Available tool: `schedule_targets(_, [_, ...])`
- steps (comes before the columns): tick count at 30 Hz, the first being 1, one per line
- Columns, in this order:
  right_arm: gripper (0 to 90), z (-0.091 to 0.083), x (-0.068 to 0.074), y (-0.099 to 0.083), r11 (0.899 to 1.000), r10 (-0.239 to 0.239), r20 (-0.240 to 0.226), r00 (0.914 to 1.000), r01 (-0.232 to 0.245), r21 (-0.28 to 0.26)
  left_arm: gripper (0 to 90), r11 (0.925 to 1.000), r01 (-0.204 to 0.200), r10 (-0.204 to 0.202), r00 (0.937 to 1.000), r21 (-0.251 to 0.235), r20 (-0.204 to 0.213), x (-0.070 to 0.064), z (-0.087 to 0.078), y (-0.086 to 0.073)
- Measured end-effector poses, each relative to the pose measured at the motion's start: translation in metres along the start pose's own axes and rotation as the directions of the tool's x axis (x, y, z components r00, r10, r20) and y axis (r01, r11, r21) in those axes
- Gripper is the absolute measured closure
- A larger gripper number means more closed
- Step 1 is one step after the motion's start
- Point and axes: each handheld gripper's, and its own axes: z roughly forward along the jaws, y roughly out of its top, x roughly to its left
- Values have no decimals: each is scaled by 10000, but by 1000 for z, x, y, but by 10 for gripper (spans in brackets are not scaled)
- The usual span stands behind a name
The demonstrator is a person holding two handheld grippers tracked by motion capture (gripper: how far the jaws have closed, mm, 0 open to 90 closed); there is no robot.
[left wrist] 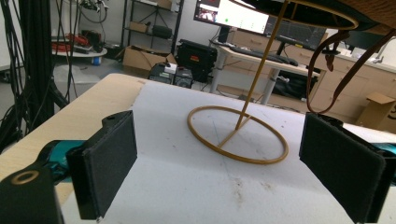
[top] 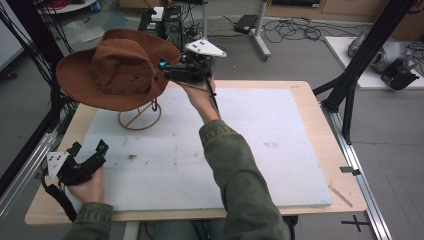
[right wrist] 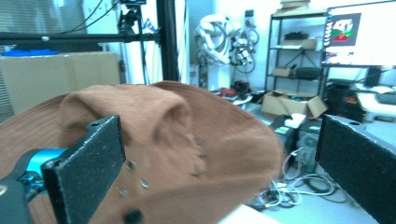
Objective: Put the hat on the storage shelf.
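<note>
At the near left corner of the white mat [top: 250, 150], well apart from the hat stand [top: 140, 117], the left gripper [top: 89, 154] rests low in the person's hand; its jaws stand wide apart and empty. In the left gripper view the same jaws frame the stand's gold wire ring [left wrist: 237, 135] lying flat on the mat, with its thin stem rising up and to the right toward the hat's underside — a brown chin strap [left wrist: 336, 70] dangles beside the stem.

Above the stand sits the brown hat [top: 117, 70], tilted, its brim spreading out past the ring on every side. The stand's base peeks out below the brim at the mat's far left.

Just right of the hat, raised above the stand, the right gripper [top: 167, 70] points at the brim edge from the side. In the right gripper view its jaws are spread with the hat's crown [right wrist: 154, 135] between and beyond them — released, not gripping the felt. The sleeve [top: 240, 175] behind it crosses the mat from the near edge.
</note>
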Motion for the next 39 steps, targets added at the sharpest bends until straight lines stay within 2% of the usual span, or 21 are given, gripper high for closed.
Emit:
schedule_targets(7, [12,-54,-41,5,9997,17,868,9962,5,-260,115,9998,-186,186,9998,17,5,-1,-1,1])
schedule_targets(10, [12,-84,-55,1,9992,30,1297,9916,23,-406,115,9998,-211,211,9998,23,-8,-2,1,1])
schedule_targets(13, [13,-117,-72,-3,9995,48,1757,9844,6,-309,115,9996,-278,279,9996,48,-11,-2,0,1])
schedule_targets(17, [13,-159,-86,-5,9959,527,2490,9671,-324,-849,115,9995,-312,313,9995,32,-8,-3,-1,2])
schedule_targets(20, [13,-181,-92,-8,9960,440,2870,9569,-196,-871,115,9996,-283,283,9996,57,-13,-3,-1,2])
schedule_targets(23, [13,-204,-98,-14,9947,582,3219,9450,-274,-993,115,9996,-268,268,9996,-8,-28,-4,-2,3])
schedule_targets(25, [13,-215,-101,-18,9951,529,3417,9383,-210,-963,115,9996,-290,290,9996,-14,-43,-4,-2,3])
schedule_targets(29, [14,-235,-103,-32,9965,228,3980,9171,111,-827,115,9992,-389,390,9992,38,-105,-4,-1,1])
schedule_targets(31, [14,-244,-104,-40,9965,99,4088,9126,251,-802,115,9991,-423,424,9990,48,-150,-3,-1,1])
schedule_targets(33, [14,-251,-105,-48,9969,116,4295,9030,232,-758,115,9990,-446,447,9988,49,-189,-3,-2,1])
schedule_targets(35, [14,-258,-107,-57,9971,244,4399,8977,101,-760,115,9990,-452,453,9988,15,-199,-3,-2,2])
schedule_targets(38, [14,-267,-109,-71,9974,413,4730,8801,-84,-715,115,9989,-476,476,9987,20,-189,-3,-2,1])
schedule_targets(39, [14,-270,-110,-76,9972,419,4782,8772,-74,-739,115,9988,-486,486,9986,33,-186,-3,-2,1])
